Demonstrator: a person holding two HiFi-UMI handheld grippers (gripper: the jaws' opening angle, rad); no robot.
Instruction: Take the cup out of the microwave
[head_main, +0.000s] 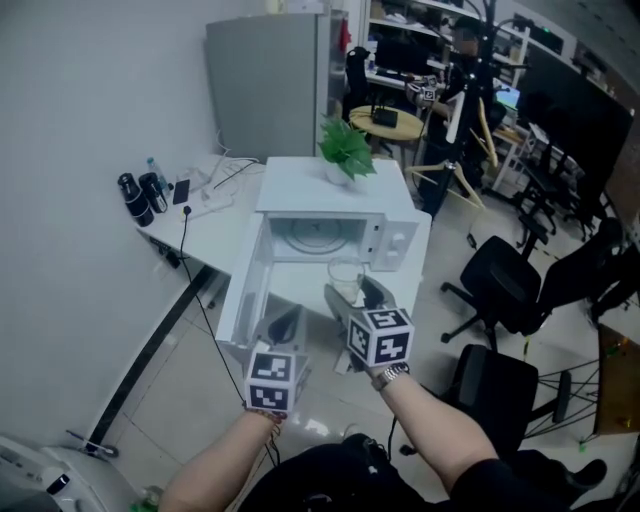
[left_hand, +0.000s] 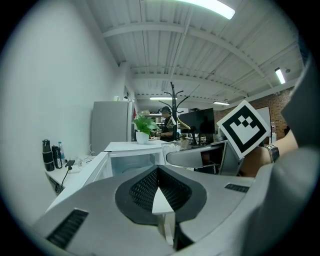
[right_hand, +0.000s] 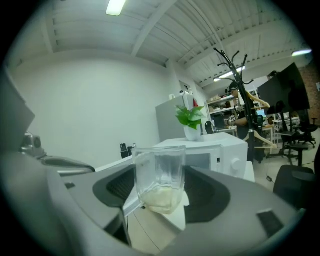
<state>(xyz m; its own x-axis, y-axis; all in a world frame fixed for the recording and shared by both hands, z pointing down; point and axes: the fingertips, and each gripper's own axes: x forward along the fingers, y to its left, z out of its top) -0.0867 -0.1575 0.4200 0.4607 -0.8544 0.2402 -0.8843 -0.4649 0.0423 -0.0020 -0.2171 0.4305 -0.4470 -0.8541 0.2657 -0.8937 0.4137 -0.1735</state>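
Note:
A clear plastic cup (right_hand: 159, 176) with a whitish residue at its bottom hangs between the jaws of my right gripper (right_hand: 160, 192), whose pads press its sides. In the head view the cup (head_main: 345, 274) is out in front of the white microwave (head_main: 392, 240), over its lowered, open door (head_main: 252, 292). The oven cavity (head_main: 318, 236) shows only its turntable. My left gripper (head_main: 285, 322) hovers beside the right gripper (head_main: 352, 295), near the door's front edge. The left gripper (left_hand: 159, 192) has its dark pads together and nothing between them.
A potted plant (head_main: 346, 152) stands on the microwave. Dark bottles (head_main: 140, 196), a phone and cables lie on the white table (head_main: 205, 232) by the wall. A grey cabinet (head_main: 268, 88) stands behind. Black office chairs (head_main: 505, 286) and a coat stand (head_main: 470, 110) fill the right.

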